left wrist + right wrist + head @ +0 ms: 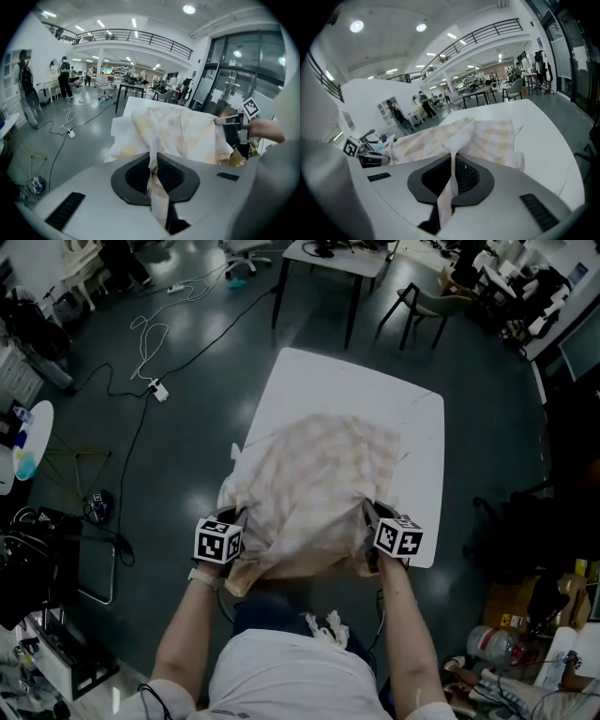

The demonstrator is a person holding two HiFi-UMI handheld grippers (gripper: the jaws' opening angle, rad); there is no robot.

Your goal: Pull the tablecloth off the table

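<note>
- Checked beige cloth point(314, 493) lay bunched over the near half of the white table point(347, 381); the far half was bare.
- Its near edge hung off the table on the person's side, gathered between the two grippers.
- Left gripper point(152, 161) had its jaws pressed together on a pinched fold of the cloth, with a strip trailing down past the jaws.
- Right gripper point(452, 171) was likewise clamped on a fold of the cloth, at the other near corner.
- In the head view the left gripper point(239, 518) and right gripper point(367, 514) sat at about the same level, one at each side of the bunch.
- Step in hand, as I judged it: drawing the cloth toward the person until the far part cleared the table.
- To do it well, both hands should pull back together and evenly, so that the cloth slid straight rather than twisted.
- Both pinches looked thin, on one fold each, so a steady draw seemed safer than a jerk, which might slip the fabric out.
- Pulling back and slightly up should keep the bunch from dragging on the table's near edge.
- Nothing else lay on the table to snag or topple.
</note>
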